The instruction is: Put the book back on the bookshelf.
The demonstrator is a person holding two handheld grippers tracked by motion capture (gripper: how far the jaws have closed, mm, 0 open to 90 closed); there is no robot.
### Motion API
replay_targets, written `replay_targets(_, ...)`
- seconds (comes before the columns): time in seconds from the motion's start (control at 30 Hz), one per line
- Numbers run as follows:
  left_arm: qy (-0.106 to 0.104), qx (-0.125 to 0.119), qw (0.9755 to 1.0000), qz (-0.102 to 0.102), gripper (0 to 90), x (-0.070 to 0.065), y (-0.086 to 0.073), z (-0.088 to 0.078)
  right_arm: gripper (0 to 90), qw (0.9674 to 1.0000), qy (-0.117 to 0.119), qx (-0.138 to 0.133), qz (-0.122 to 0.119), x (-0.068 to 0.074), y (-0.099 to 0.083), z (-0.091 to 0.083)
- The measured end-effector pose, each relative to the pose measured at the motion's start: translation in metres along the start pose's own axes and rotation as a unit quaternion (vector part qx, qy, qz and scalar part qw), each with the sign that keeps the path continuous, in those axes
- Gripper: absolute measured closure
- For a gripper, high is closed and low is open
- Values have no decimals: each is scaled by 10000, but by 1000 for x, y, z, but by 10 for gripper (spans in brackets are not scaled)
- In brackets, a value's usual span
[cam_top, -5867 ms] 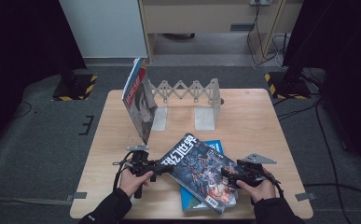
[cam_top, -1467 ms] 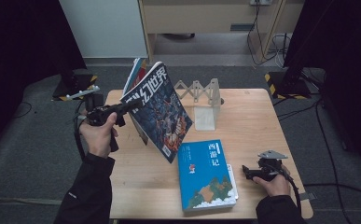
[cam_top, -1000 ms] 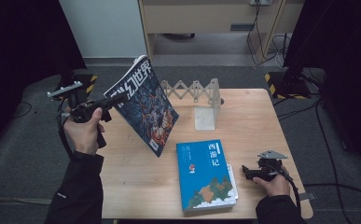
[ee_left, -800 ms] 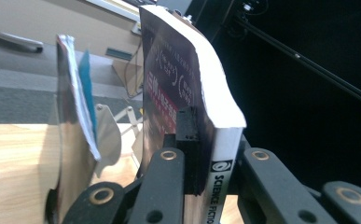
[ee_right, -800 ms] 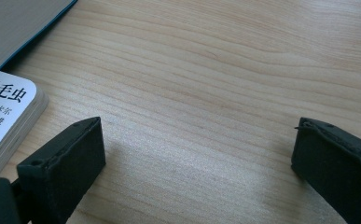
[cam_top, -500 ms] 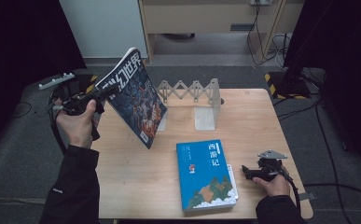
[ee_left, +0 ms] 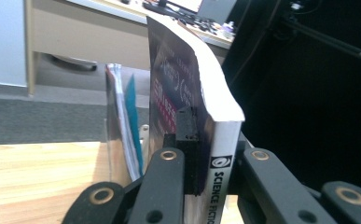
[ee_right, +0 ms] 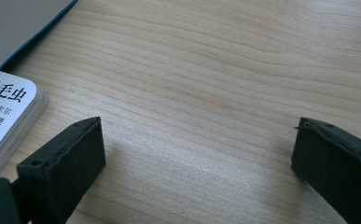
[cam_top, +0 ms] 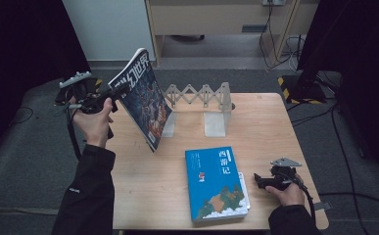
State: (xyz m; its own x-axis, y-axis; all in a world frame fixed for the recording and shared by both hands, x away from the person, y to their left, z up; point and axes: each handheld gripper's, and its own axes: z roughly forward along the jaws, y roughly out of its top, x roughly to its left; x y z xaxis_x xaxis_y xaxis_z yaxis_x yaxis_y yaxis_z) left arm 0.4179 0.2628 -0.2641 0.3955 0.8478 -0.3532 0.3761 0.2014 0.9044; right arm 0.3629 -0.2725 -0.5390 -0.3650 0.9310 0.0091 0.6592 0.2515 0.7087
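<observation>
My left gripper (cam_top: 109,93) is clenched on the spine edge of a science fiction magazine (cam_top: 143,98) and holds it tilted in the air above the left rear part of the wooden table (cam_top: 285,127), near the accordion book rack (cam_top: 199,95). In the left gripper view I can read "SCIENCE FICTION" on the spine (ee_left: 218,186). My right gripper (cam_top: 263,180) rests low on the table with jaws released, nothing between them, just beside a blue book (cam_top: 215,183) titled "西游记". Under it, another book's corner (ee_right: 5,112) shows "毛毛虫".
</observation>
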Motion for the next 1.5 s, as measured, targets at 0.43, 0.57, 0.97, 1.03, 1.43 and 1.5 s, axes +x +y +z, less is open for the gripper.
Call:
replay_targets(0.43,358,44,9990,259,822,-9,-11,36,29,10000,13,13,-3,0,0,0)
replay_targets(0.57,406,93,9987,295,822,-12,-13,45,29,10000,13,13,0,0,0,0)
replay_targets(0.97,670,150,9970,352,822,-13,-19,69,29,10000,12,14,-3,0,0,0)
replay_targets(1.03,715,140,9967,370,822,-13,-20,72,29,10000,10,14,-2,0,0,0)
replay_targets(1.43,946,135,9941,504,822,-13,-28,91,29,10000,15,18,-17,0,0,0)
replay_targets(1.5,955,138,9942,475,822,-13,-29,93,29,10000,13,17,-14,0,0,0)
